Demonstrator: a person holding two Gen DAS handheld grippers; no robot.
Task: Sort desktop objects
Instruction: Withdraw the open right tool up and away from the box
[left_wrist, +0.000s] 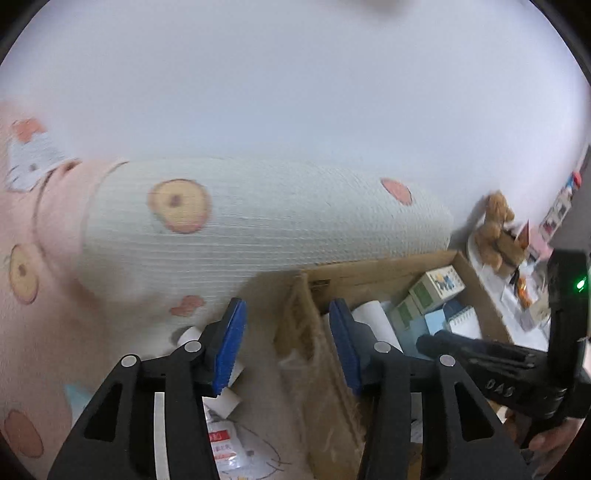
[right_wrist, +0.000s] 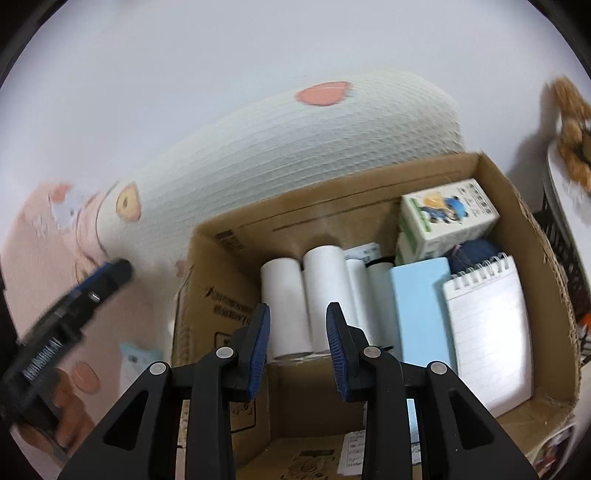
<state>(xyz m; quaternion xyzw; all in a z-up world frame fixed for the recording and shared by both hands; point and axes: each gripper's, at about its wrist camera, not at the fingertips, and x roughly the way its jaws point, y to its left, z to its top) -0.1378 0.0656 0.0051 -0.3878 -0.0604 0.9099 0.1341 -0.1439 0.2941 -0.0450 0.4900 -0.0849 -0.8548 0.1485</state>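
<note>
Right wrist: cardboard box (right_wrist: 388, 192), white wall (right_wrist: 221, 55).

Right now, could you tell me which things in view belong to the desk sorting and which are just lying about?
Part of the job:
cardboard box
white paper rolls
spiral notepad
blue pad
cartoon carton

Just lying about:
patterned pillow
plush bear

I see brown cardboard box (right_wrist: 532, 236) w/ white rolls (right_wrist: 286, 306), lt-blue pad (right_wrist: 421, 310), white lined spiral notebook (right_wrist: 491, 332). Cream ribbed pillow (right_wrist: 295, 147), pink/yellow spots. Tongs pads (right_wrist: 258, 347) blue, frames blk.
</note>
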